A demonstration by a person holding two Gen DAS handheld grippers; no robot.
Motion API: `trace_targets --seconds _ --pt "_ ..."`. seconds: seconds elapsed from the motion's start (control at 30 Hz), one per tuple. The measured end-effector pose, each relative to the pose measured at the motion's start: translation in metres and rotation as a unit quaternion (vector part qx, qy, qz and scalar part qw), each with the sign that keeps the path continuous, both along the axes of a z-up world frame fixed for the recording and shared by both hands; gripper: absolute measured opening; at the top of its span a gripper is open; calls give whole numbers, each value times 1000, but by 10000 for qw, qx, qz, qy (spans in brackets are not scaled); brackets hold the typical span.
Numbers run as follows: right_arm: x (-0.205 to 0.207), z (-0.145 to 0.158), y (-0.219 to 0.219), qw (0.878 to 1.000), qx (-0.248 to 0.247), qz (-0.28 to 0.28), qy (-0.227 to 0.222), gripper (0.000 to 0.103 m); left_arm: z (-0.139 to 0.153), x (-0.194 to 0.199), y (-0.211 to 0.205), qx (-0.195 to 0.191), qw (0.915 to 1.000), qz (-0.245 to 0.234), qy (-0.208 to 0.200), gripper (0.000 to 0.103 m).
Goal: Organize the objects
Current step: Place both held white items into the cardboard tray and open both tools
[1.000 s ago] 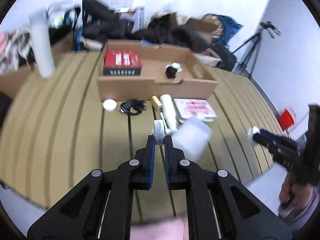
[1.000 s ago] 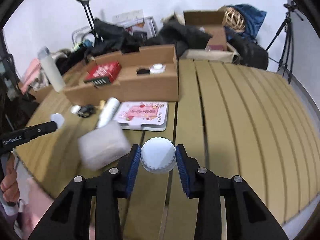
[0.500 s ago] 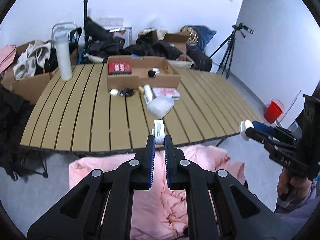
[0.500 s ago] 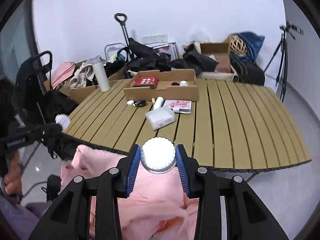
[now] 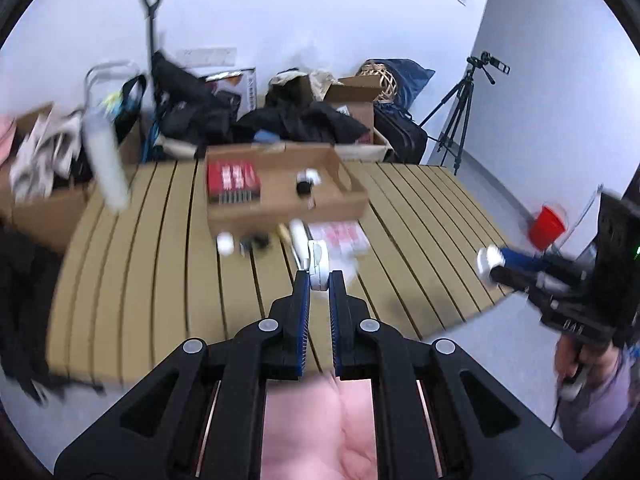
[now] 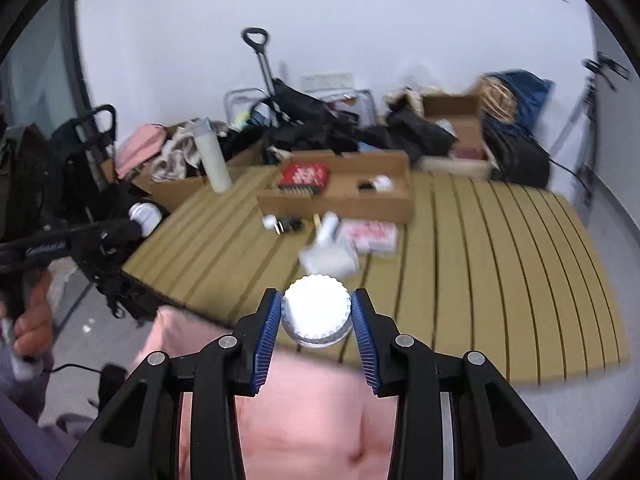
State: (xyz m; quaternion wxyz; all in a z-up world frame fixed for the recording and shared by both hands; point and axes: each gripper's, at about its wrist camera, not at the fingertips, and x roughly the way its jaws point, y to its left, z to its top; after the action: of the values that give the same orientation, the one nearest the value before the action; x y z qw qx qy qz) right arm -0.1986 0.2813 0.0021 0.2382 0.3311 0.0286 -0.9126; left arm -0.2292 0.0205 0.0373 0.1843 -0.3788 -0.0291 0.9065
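Tongs both clamped: left gripper (image 5: 319, 280) on a thin white piece (image 5: 318, 266), right gripper (image 6: 316, 314) on a ridged white cap (image 6: 316, 314); slatted table (image 6: 500, 260) beyond both tips.

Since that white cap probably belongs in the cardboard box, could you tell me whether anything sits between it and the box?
Yes. The right gripper holds the white cap; a clear pouch, white tube and pink packet lie before the cardboard box.
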Motion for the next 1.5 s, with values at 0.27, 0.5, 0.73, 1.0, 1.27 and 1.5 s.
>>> trace_targets --seconds 0.27,0.5,0.73,1.0,1.27,1.5 --pt "-187 79 -3 9979 543 345 -65 40 33 -186 3 -475 9978 319 -349 6" --pt "-369 5 -45 9882 -136 342 -1489 40 -70 -344 42 -139 9913 290 -1280 6" --pt "-467 -152 -96 9660 -3 -67 -2584 41 -188 -415 59 -1 9731 649 -2209 7" --pt "-472 -143 -93 9721 305 -245 -2311 65 -156 -400 38 21 9803 573 -1891 50" --pt "-403 -45 -48 9790 783 -405 -1836 65 -40 -321 -13 -896 9841 420 -1474 82" --pt "-319 71 45 9734 1012 -714 -1928 68 87 -227 -94 -1077 9761 1335 -1337 83"
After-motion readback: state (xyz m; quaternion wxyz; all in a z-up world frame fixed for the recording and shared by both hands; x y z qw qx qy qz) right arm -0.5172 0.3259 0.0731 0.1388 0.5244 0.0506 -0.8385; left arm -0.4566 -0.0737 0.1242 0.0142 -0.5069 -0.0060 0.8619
